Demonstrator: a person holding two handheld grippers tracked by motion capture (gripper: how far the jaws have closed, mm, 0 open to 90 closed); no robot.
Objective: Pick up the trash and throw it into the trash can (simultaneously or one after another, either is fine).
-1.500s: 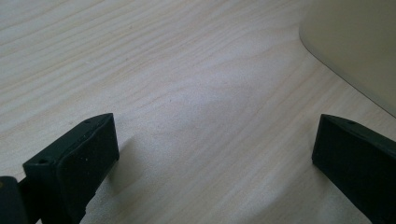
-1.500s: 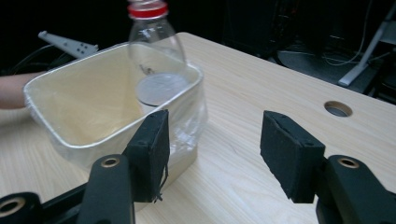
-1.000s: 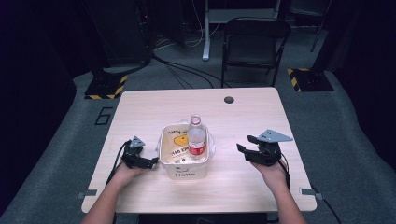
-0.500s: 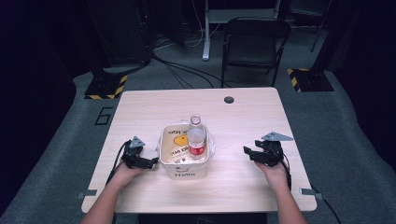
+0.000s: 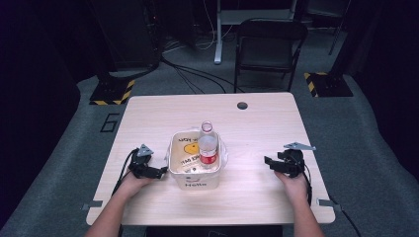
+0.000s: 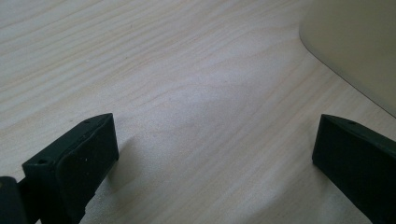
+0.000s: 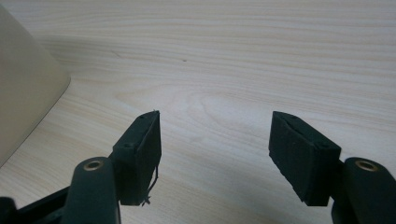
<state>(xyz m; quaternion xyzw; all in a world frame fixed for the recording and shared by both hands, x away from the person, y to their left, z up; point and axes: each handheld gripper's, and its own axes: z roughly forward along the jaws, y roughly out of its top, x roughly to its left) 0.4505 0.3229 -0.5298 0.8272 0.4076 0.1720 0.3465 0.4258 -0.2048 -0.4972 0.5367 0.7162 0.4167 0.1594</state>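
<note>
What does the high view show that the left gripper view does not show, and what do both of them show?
High view alone: the clear plastic bottle with a red label standing in the bin, the yellow-printed bag inside, the round hole in the tabletop, the black chair behind, and the right gripper held open over bare wood.

Left gripper view alone: the left gripper up close, its jaws wide apart with nothing between them.

Both: the light wooden table and the cream plastic bin.

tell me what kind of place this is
Probably a lab or recording studio rather than a home: a lone wooden table stands on grey carpet in a dark room, with cables across the floor, hazard-striped stand bases and an empty black chair behind.
</note>
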